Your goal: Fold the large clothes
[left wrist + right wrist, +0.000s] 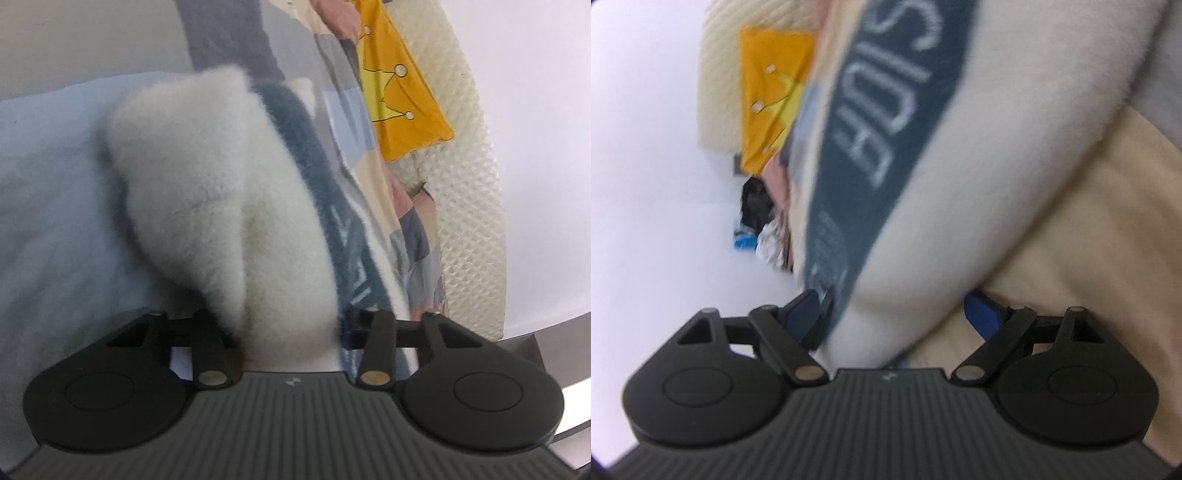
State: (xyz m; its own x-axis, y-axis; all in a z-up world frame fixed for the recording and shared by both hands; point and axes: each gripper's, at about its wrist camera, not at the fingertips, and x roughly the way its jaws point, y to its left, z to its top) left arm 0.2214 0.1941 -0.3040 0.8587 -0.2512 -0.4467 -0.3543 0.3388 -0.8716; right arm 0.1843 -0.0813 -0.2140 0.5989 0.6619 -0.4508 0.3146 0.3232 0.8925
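Observation:
A white fleece garment (207,192) with a dark blue lettered panel (343,236) fills the left wrist view. My left gripper (288,325) has its jaws around a thick fold of the fleece, and the cloth hides the fingertips. In the right wrist view the same garment (979,166) with its blue panel (886,122) hangs close to the camera. My right gripper (890,317) holds a fold of it between its blue pads (982,314). Both views are tilted and blurred.
A light blue sheet (48,206) lies to the left. A patchwork cloth (347,122), an orange cloth with a crown print (402,92) and a cream quilted blanket (472,206) lie beyond. A beige cloth (1089,240) is at the right.

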